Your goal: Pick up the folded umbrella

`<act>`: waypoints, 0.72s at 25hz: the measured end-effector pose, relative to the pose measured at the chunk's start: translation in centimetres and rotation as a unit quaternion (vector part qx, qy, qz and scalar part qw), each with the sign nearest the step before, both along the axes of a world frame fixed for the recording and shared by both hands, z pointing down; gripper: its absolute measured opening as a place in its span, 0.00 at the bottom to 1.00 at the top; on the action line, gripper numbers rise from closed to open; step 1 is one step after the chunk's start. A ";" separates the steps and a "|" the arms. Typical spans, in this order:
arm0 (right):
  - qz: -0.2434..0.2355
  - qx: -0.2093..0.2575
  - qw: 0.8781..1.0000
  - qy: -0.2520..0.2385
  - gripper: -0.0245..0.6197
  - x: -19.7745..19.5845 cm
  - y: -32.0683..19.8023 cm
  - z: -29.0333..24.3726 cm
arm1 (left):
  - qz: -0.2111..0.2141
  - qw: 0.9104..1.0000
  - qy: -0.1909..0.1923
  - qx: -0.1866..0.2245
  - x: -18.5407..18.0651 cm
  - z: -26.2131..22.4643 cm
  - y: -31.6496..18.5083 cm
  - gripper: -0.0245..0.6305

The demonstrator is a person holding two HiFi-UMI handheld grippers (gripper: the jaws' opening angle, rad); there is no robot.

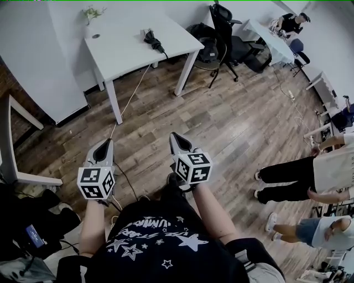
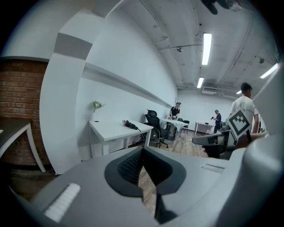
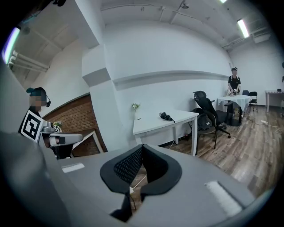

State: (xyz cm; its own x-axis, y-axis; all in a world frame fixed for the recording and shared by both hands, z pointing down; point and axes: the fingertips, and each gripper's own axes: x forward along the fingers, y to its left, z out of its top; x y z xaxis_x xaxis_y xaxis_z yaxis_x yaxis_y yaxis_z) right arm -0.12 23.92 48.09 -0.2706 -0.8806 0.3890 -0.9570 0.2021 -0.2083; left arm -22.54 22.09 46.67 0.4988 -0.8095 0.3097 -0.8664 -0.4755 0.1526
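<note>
The folded umbrella (image 1: 153, 41) is a small black bundle lying on the white table (image 1: 124, 50) at the far side of the room. It also shows in the left gripper view as a dark folded umbrella (image 2: 131, 125) and in the right gripper view as the same black umbrella (image 3: 167, 116) on the table top. My left gripper (image 1: 106, 142) and right gripper (image 1: 174, 136) hover side by side over the wooden floor, well short of the table, both pointing toward it. The left gripper (image 2: 142, 153) is shut with nothing in it. The right gripper (image 3: 142, 150) is likewise shut and empty.
A small plant vase (image 1: 90, 16) stands on the table's far left corner. A black office chair (image 1: 224, 33) is right of the table, and a cable (image 1: 130, 99) runs down across the floor. People (image 1: 287, 177) stand at the right. Another white table frame (image 1: 11, 138) is at the left.
</note>
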 end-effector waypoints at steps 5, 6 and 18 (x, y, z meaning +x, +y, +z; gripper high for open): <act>0.007 -0.003 1.000 0.000 0.06 0.8 0.6 0.5 | -0.008 1.000 0.014 -0.014 -0.4 0.6 0.9 0.04; 0.008 -0.004 1.000 -0.001 0.06 0.9 0.5 0.7 | -0.007 1.000 0.018 -0.019 -0.4 0.7 0.9 0.04; -0.007 -0.007 1.000 -0.024 0.06 2.9 -7.0 2.5 | -0.030 0.999 0.008 -0.027 1.0 1.6 -4.7 0.04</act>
State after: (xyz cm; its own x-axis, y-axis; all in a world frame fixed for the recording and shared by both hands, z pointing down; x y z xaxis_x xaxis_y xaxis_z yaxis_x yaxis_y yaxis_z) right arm 2.74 16.97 50.57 -0.3014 -0.8709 0.3881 -0.9431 0.2122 -0.2561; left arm -21.57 17.41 48.23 0.4557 -0.8202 0.3458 -0.8900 -0.4138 0.1914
